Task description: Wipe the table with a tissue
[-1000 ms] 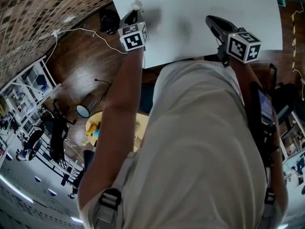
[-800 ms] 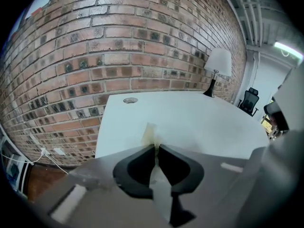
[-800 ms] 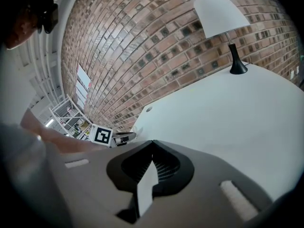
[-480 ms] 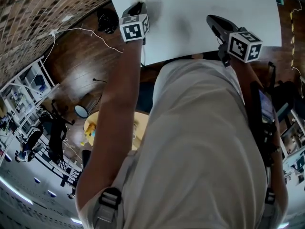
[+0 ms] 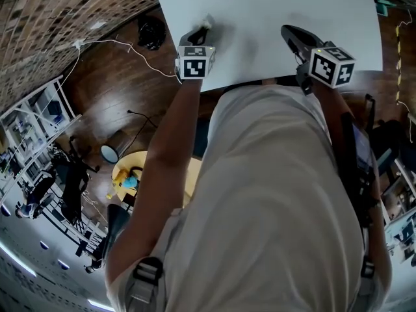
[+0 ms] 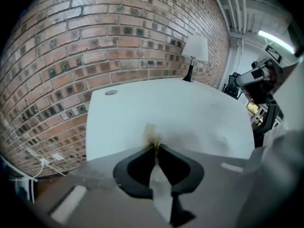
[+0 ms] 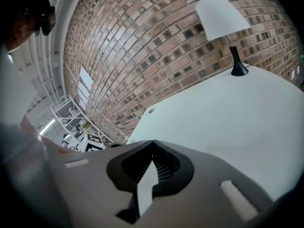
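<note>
Over the near left part of the white table [image 5: 292,2], the head view shows the left gripper [image 5: 198,34] tilted down toward the top, with a small pale tissue [image 5: 207,23] poking out just past its tips. Whether the tissue actually presses on the table cannot be told from here. The right gripper [image 5: 290,32] hangs over the table's near right part, well apart from the tissue. From the left gripper view, the jaws are pinched together on the tissue [image 6: 151,134]. A crumpled, slightly yellowed tuft sticks out ahead of the tips above the table's near edge, and a lamp [image 6: 194,51] stands at the table's far edge. From the right gripper view, the jaws meet at their tips with nothing caught between them, above the bare table. The tissue looks feather-light, soft and limp, so it should glide easily over the smooth top but will likely fold back, tear or slip free under hard drag. It is best held by its bunched middle, as it is now, leaving a short wad proud of the tips to do the wiping.
</note>
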`<action>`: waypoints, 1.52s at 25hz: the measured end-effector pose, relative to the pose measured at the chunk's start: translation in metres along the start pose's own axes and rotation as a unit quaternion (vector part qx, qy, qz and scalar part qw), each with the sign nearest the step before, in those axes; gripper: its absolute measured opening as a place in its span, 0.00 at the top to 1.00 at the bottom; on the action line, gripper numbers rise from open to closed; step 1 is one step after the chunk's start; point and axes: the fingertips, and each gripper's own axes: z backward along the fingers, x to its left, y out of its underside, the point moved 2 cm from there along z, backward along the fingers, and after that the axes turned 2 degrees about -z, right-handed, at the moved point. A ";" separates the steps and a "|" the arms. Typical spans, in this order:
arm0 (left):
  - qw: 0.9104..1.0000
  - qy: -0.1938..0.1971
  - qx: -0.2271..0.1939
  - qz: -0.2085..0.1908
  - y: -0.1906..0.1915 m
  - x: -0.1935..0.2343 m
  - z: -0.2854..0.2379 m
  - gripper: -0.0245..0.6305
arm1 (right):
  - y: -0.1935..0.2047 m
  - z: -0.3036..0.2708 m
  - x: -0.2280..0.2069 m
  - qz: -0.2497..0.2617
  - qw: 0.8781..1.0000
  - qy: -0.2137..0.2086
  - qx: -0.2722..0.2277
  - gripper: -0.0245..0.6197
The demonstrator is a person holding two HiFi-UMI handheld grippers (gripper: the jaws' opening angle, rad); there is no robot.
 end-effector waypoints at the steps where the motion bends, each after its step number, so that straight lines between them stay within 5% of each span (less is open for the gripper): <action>1: 1.000 -0.017 0.004 -0.004 0.007 0.006 0.006 0.91 | -0.001 0.000 0.001 0.002 1.000 -0.001 -0.001 0.95; 7: 0.992 -0.126 0.013 0.005 0.046 0.062 0.042 0.91 | 0.001 0.001 0.009 0.012 1.000 -0.013 0.000 0.95; 12: 0.983 -0.171 -0.035 0.056 0.051 0.086 0.079 0.91 | 0.008 0.003 0.011 0.012 1.000 -0.015 -0.002 0.95; 19: 0.978 -0.146 -0.115 0.097 0.033 0.048 0.106 0.91 | 0.014 0.010 0.006 0.019 0.999 -0.026 -0.006 0.95; 28: 0.986 -0.074 -0.137 0.060 0.010 -0.070 0.111 0.91 | 0.011 0.049 -0.008 0.042 0.997 -0.059 -0.004 0.95; 34: 0.986 -0.018 -0.154 0.059 -0.020 -0.138 0.098 0.91 | 0.008 0.092 -0.009 0.132 0.989 -0.071 0.007 0.95; 38: 0.981 0.025 -0.180 0.072 -0.045 -0.179 0.100 0.91 | 0.008 0.118 -0.014 0.145 0.986 -0.082 0.000 0.95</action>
